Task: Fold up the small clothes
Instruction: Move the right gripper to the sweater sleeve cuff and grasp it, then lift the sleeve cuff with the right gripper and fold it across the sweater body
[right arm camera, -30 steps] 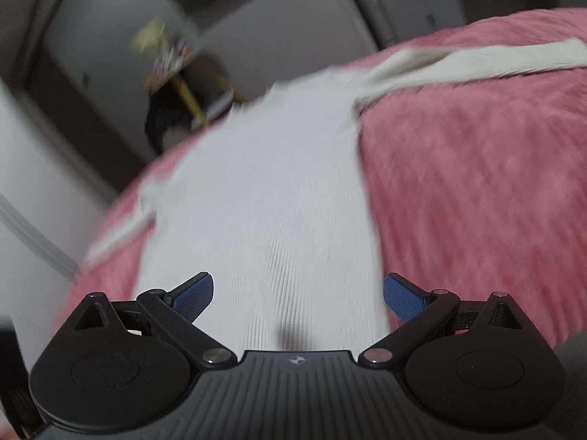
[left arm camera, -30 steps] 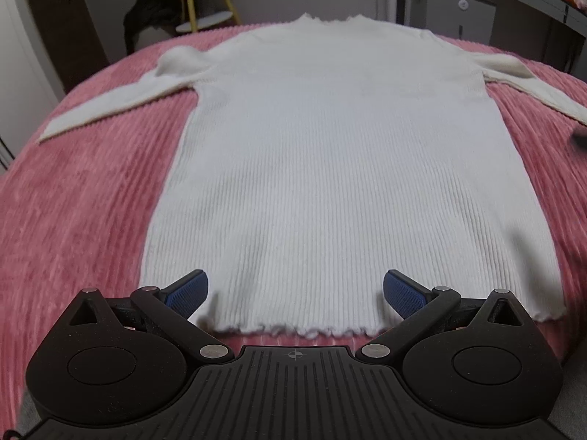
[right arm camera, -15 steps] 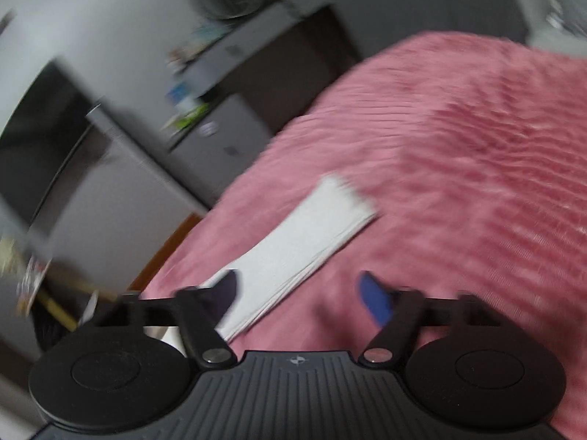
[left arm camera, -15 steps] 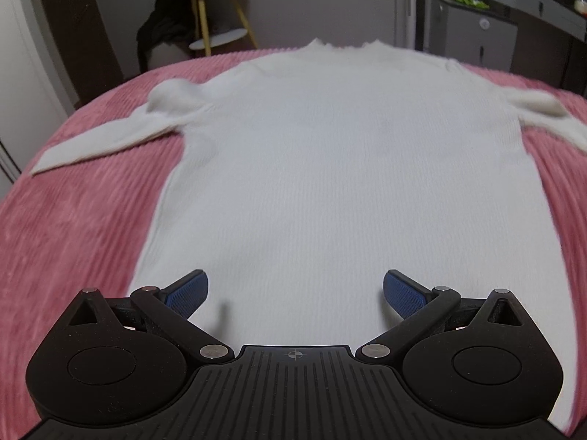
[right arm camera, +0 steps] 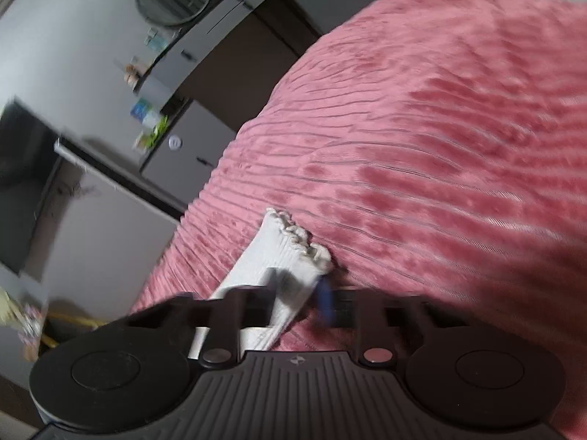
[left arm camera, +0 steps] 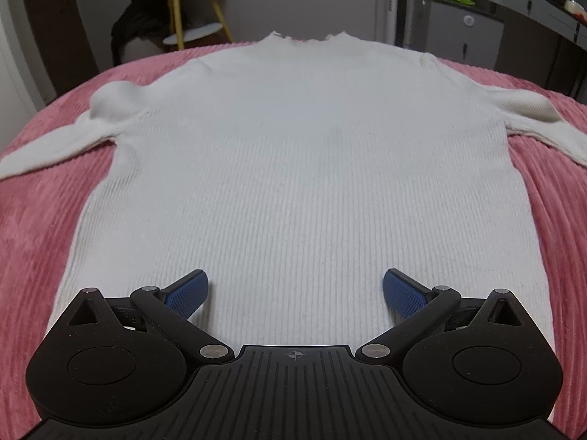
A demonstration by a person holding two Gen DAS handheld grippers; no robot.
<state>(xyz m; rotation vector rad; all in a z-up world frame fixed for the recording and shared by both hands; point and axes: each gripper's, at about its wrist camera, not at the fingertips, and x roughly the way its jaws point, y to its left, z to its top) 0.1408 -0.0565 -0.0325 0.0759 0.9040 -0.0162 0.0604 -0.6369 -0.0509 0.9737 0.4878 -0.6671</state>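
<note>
A wide pink ribbed bedspread [left arm camera: 33,227] fills the scene, and everything sits on it. Spread flat across its middle is the white ribbed sweater [left arm camera: 293,168], neck end at the bedspread's far side, hem at the near side, one sleeve trailing out toward the bedspread's left edge and the other toward its right. Over the sweater's hem end hangs the left gripper [left arm camera: 295,291], blue pads spread wide apart with only knit between them, nothing caught. Out near the bedspread's edge that faces the grey cabinet [right arm camera: 183,154], the sweater's frilled cuff [right arm camera: 293,253] lies on the pink cloth, and here the right gripper [right arm camera: 297,295] has its jaws drawn close on either side of that sleeve end; the view is motion-blurred, so whether they actually pinch the fabric cannot be told.
</note>
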